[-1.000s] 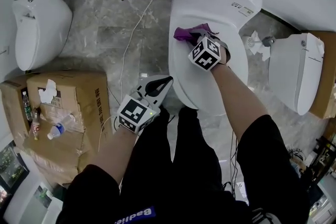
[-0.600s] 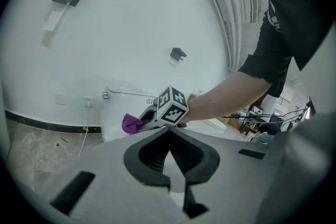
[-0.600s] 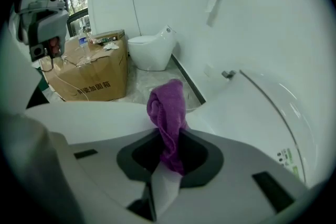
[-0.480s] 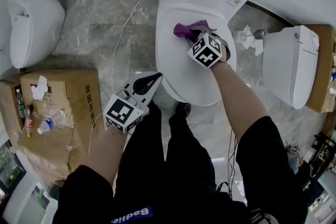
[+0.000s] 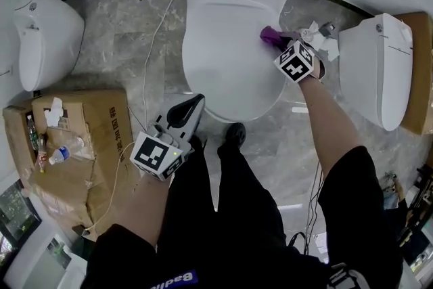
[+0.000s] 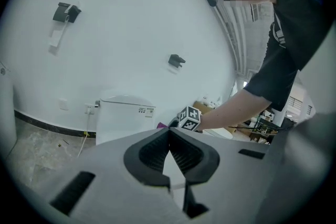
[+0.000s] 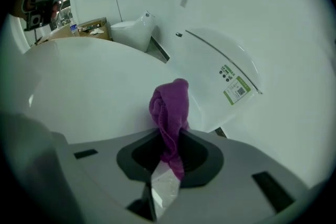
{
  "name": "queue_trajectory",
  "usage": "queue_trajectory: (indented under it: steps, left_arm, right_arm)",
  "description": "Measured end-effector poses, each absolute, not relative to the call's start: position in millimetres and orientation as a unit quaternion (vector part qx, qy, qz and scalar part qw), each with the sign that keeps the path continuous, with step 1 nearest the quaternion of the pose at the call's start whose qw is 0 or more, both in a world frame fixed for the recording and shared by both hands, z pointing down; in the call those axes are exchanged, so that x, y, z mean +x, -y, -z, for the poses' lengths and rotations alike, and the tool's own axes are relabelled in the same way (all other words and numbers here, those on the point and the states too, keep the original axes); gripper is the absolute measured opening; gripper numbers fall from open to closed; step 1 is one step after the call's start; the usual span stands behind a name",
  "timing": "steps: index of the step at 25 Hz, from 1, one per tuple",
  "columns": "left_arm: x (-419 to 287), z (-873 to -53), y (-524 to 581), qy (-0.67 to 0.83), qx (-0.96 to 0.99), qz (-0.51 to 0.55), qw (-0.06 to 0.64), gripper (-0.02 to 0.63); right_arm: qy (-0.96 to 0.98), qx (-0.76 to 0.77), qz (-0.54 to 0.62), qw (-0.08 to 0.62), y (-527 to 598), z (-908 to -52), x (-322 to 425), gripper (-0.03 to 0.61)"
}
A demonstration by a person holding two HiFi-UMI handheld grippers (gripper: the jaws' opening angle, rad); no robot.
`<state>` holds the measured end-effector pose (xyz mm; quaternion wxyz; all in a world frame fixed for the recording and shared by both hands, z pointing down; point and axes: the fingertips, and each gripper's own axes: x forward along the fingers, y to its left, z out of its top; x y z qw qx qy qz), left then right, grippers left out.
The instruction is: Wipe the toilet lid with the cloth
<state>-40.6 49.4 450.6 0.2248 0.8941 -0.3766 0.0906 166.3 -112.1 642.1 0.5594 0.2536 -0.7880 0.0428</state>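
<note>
Purple cloth now sits at the right-hand rim of the toilet lid, where a second ago it lay nearer the lid's middle; the right claw has swept it sideways across the white surface; in the right gripper view the claw is pinching the cloth, a bunched fold sticking out past the tips and seemingly resting on the lid near its edge. That stroke looks to have covered a band across the middle; the front curve and the back by the label probably still need wiping, so the task seems only partly done; a turn back inward would suit better than running off the rim.

The left claw is pressed together with nothing in it; it hangs low beside the person's leg, well apart from the toilet, much as it did before, and takes no part in the wiping.

As for containers, a cardboard box stands on the floor at the left of the head view; its top is closed, so its contents are hidden; a plastic bottle and a crumpled tissue lie on top of it, not inside.
</note>
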Motion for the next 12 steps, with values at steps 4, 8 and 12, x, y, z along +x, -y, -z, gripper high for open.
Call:
queue_trajectory:
  steps: [4,8,12]
  left_arm:
    - [-49.3,-449.3,-63.4,0.373,0.895,-0.087,0.227,0.015]
    - [-67.4,-450.4,-77.3,0.360,0.901,-0.081,0.228,0.015]
    - [-91.9,-443.8,-94.4,0.339,0.911,-0.064,0.225,0.015]
  right_arm:
    - [0.797,0.244,-0.030,0.552,102.0,-632.7,127.4,0.064]
    - [0.817,0.213,-0.009,0.536,85.0,-617.8,52.7,0.064]
    - [0.827,0.192,-0.006,0.529,66.7,-607.2,-17.3,0.064]
